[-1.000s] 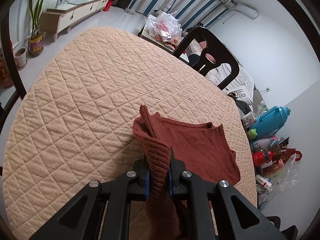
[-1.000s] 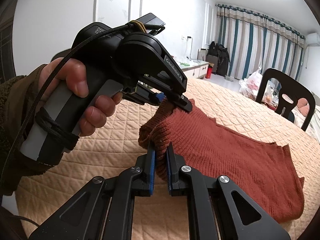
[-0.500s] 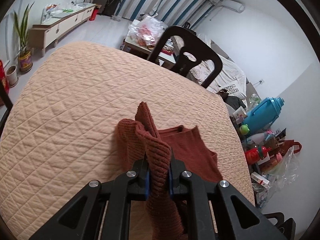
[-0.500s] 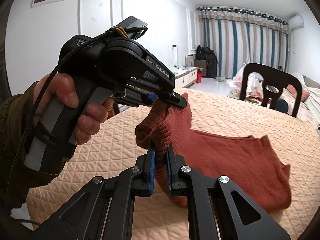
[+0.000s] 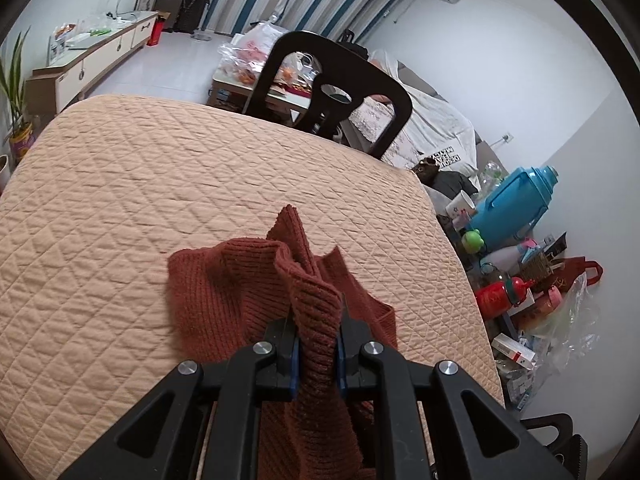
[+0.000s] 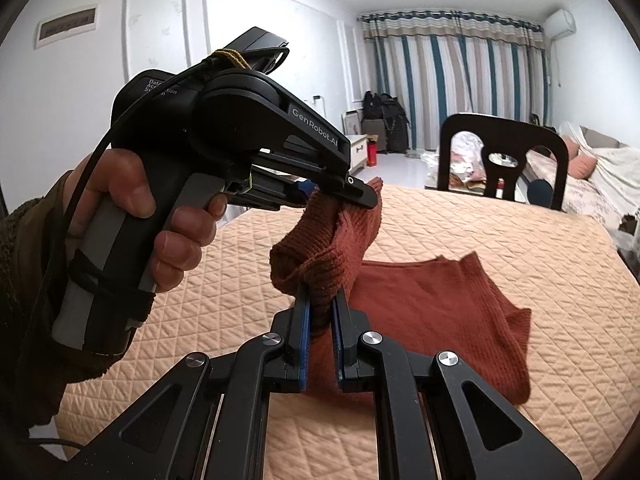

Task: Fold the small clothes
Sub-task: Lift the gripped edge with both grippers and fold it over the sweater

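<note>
Left tongs (image 5: 316, 344): pressed together on a bunched fold of the rust-red ribbed knit garment (image 5: 240, 292). Cloth runs up between the blue pads and hangs down over the black linkage toward the camera. In the right wrist view the same left tongs (image 6: 352, 196) sit above the table, gripped by the person's left hand (image 6: 132, 216); a pinched tip of knit sticks out past the black fingertip.

Right tongs (image 6: 320, 312): pressed together on a second bunch of the same garment (image 6: 440, 312), lower than and just beside the left grip. The knit forms a short raised loop between the two grips.

Garment position: near edge lifted off the surface by both tongs, the rest lying flat on the peach quilted table cover (image 6: 500, 232), trailing off to the right in the right wrist view. One corner there curls over on itself.

Surroundings: black chair with a cut-out back (image 6: 504, 160) stands at the far table edge. Striped blue-and-beige curtains (image 6: 452, 72) on the far wall. Blue plastic thermos jug (image 5: 516, 200) among floor clutter beside the table.
</note>
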`<state>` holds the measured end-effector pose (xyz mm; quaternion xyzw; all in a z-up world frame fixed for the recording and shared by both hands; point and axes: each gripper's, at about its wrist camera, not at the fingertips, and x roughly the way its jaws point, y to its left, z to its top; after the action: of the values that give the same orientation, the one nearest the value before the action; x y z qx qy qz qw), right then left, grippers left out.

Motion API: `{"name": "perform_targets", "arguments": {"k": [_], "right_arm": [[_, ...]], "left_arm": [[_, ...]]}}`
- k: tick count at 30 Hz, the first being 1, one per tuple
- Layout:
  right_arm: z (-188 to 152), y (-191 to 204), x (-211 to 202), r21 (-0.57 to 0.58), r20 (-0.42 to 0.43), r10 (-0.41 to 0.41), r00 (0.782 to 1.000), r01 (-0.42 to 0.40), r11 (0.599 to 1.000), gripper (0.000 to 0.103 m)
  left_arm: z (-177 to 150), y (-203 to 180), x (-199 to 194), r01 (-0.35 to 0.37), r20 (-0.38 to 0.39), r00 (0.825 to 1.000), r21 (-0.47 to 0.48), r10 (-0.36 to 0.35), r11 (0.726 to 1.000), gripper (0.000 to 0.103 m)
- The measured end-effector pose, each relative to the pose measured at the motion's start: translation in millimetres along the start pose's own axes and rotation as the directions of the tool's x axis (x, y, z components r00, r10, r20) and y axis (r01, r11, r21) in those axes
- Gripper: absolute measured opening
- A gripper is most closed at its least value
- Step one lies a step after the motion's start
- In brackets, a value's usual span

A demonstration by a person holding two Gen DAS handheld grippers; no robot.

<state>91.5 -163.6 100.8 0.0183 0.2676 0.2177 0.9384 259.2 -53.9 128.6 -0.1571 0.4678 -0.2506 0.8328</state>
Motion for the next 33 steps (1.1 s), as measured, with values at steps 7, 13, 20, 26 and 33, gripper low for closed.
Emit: {"name": "perform_targets", "arguments": {"k": [7, 13, 20, 26, 33], "right_arm": [[-3, -29, -13, 0.045, 0.006, -0.017, 1.000, 0.017, 0.999, 0.009], [-8, -50, -20, 0.077, -0.010, -0.042, 0.999, 0.042, 0.996, 0.009], [-21, -77, -21, 0.139, -0.053, -0.052, 0.997, 0.059, 0.989, 0.009], [-29, -91, -22, 0.175, -0.081, -0.051, 0.995, 0.065, 0.982, 0.009], [-37, -103, -20, 0.227, -0.115, -0.043, 0.992, 0.068, 0.972, 0.009]], "left_arm": [[3, -26, 25, 0.010, -0.030, 1.000, 0.025, -0.010, 1.000, 0.015], [3, -45, 50, 0.016, -0.063, 0.998, 0.040, -0.014, 0.999, 0.015], [-1, -58, 82, 0.003, -0.103, 0.995, 0.049, 0.002, 0.999, 0.015], [-6, -64, 101, -0.004, -0.131, 0.991, 0.051, 0.011, 0.999, 0.015], [-9, -65, 117, -0.013, -0.161, 0.987, 0.048, 0.021, 0.999, 0.015]]}}
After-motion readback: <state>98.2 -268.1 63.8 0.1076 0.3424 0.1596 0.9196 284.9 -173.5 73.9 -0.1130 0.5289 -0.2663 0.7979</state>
